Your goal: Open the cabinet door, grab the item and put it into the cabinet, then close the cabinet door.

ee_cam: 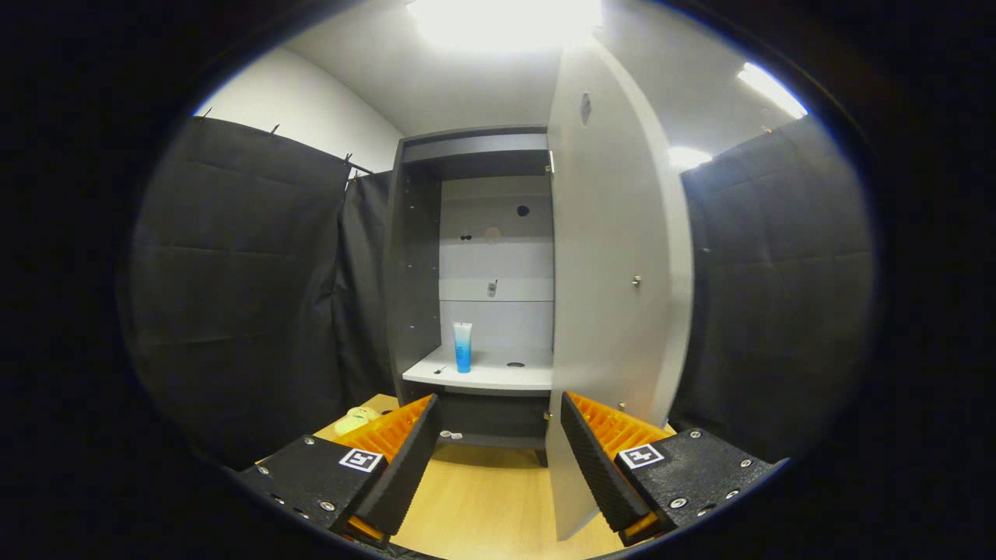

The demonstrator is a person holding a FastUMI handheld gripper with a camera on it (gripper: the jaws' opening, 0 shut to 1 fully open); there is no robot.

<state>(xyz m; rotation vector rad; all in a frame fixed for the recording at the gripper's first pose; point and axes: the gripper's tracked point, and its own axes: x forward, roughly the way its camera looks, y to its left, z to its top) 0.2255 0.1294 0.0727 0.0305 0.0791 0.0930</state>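
Hand-held gripper point(498, 467): at the bottom of the frame, fingers spread wide apart with nothing between them, held back from the cabinet.
Bench point(482, 505): pale wood surface running beneath and ahead of the fingers, lower centre.
Yellow-green object point(355, 420): lying on the bench at lower left, just beyond the left finger; too small to identify.
Cabinet door point(615, 272): swung fully open, standing edge-on right of centre, its lower edge just ahead of the right finger; small knob point(636, 281) visible at mid-height.
Cabinet point(475, 264): centre frame, interior exposed, with a white shelf point(486, 377) low down.
Blue tube point(463, 347): the item, standing upright on the shelf inside the cabinet, left of its middle.
Step in hand: item appears placed and released; door closing remains.
Next move: likely bringing the fingers round to the door's outer face or knob and swinging it leftward until shut, clear of the tube.
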